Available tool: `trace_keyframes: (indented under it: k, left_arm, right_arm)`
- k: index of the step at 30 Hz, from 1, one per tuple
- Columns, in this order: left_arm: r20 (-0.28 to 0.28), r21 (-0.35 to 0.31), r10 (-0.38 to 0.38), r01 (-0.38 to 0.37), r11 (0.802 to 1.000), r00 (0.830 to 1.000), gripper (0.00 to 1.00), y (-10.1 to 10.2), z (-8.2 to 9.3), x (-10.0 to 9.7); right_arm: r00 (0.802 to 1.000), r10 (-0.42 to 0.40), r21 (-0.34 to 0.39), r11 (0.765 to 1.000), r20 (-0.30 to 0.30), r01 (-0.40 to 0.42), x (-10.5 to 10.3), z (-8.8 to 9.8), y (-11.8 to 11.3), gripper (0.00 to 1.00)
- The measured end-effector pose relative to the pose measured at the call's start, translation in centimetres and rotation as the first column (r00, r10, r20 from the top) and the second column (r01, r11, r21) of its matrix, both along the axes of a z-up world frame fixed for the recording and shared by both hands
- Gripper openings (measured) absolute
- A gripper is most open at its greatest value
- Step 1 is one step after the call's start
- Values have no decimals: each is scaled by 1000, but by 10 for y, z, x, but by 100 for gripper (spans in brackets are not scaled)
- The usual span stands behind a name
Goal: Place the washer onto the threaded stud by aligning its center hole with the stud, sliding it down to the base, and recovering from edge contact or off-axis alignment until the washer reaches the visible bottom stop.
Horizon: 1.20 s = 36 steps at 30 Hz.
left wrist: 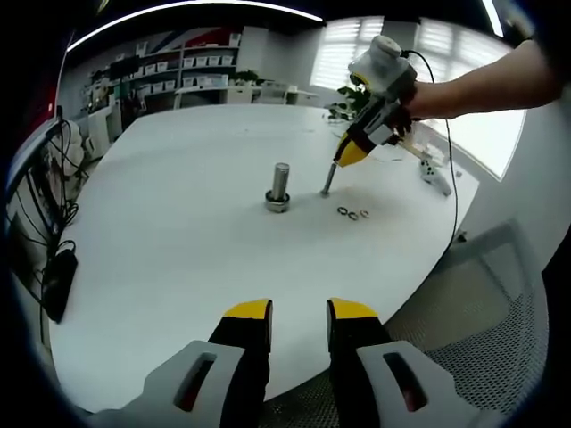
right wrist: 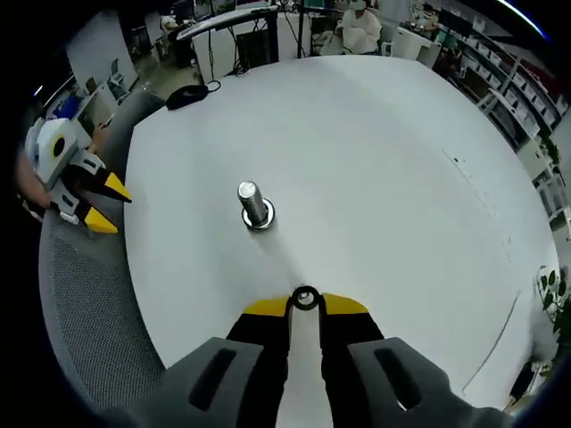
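Spreading across both views, a large white table (left wrist: 161,267) carries everything here. On it the threaded stud (left wrist: 279,185) stands upright on its wider base, well away from the table's edges; in the right gripper view the stud (right wrist: 254,206) sits beyond the jaw tips, apart from them.

At the table's near edge in the left gripper view, the left gripper (left wrist: 299,314) hovers with its yellow-tipped jaws parted and nothing between them. The right gripper (left wrist: 350,153) reaches in from the far right of that view, in a person's hand (left wrist: 419,96), its tips down just beside the stud, on the table.

In its own view the right gripper (right wrist: 305,303) pinches a washer (right wrist: 305,298) at its tips, jaws clenched on the ring's edge. Three spare washers (left wrist: 353,214) lie loose on the table near the stud.
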<state>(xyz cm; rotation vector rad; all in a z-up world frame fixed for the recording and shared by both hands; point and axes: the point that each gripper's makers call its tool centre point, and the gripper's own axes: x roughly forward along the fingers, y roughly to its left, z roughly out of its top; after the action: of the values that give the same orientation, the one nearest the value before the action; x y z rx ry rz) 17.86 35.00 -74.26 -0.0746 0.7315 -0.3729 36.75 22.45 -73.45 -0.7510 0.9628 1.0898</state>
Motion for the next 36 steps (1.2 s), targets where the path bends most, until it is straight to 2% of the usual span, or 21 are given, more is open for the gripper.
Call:
trace_keyframes:
  k: [18,36]
  left_arm:
    - [8,-4,7,-7,1000,1000,22,1,2,1]
    - [4,-4,8,-7,1000,1000,22,1,1,1]
  right_arm:
    - [1000,22,-34,999,-17,-22,-1,-9,5,14]
    - [998,23,-107,994,-58,-29,1,-46,3,14]
